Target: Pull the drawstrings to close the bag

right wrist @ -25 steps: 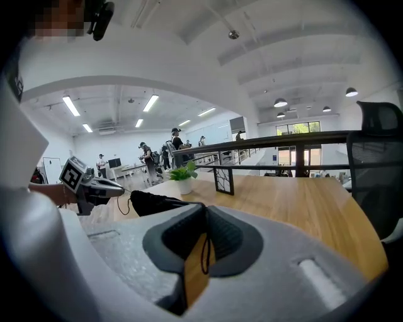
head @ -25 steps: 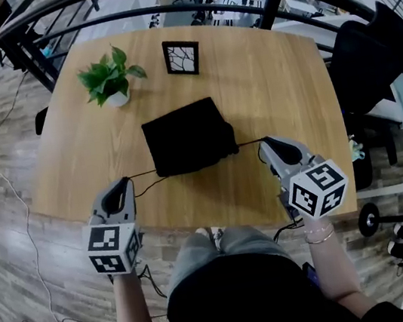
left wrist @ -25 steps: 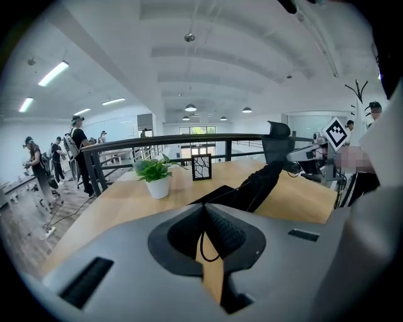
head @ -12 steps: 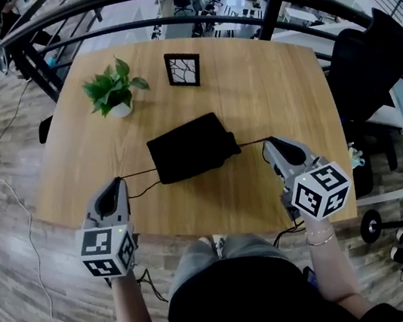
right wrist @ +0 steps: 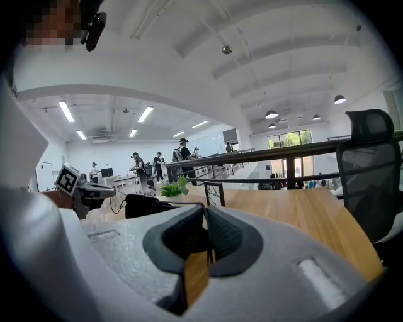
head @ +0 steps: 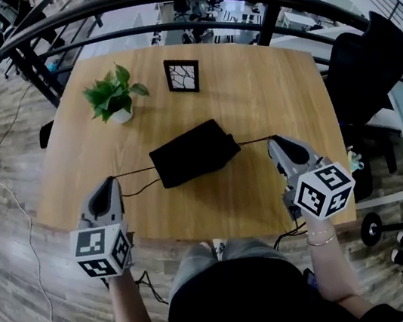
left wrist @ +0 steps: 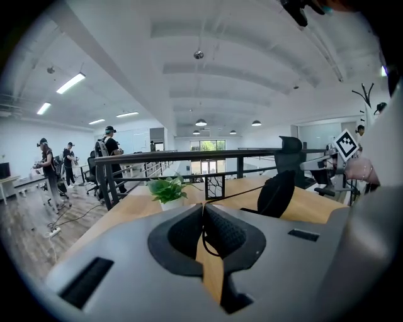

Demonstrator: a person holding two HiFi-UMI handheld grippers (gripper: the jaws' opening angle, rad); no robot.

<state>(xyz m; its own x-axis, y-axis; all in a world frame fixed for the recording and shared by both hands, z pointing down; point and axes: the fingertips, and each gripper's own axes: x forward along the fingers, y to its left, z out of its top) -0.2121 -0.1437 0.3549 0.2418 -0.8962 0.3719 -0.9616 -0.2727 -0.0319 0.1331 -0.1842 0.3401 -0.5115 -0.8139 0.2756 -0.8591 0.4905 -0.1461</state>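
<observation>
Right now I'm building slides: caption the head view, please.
Left gripper and right gripper pinch drawstrings of the black bag.

The left gripper (head: 111, 180) is now further out to the left and higher above the counter (head: 249, 79), and the right gripper (head: 271, 139) is slightly further right. The left drawstring (head: 134, 172) and right drawstring (head: 253, 141) run straighter. The black bag (head: 189, 153) looks narrower and more bunched.

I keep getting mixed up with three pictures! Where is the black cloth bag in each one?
Head view: the black cloth drawstring bag is in the middle of the picture.
Left gripper view: the bag is right of centre.
Right gripper view: the bag is left of centre, partly hidden.
Shared landmark: the small green potted plant shows in all three.
</observation>
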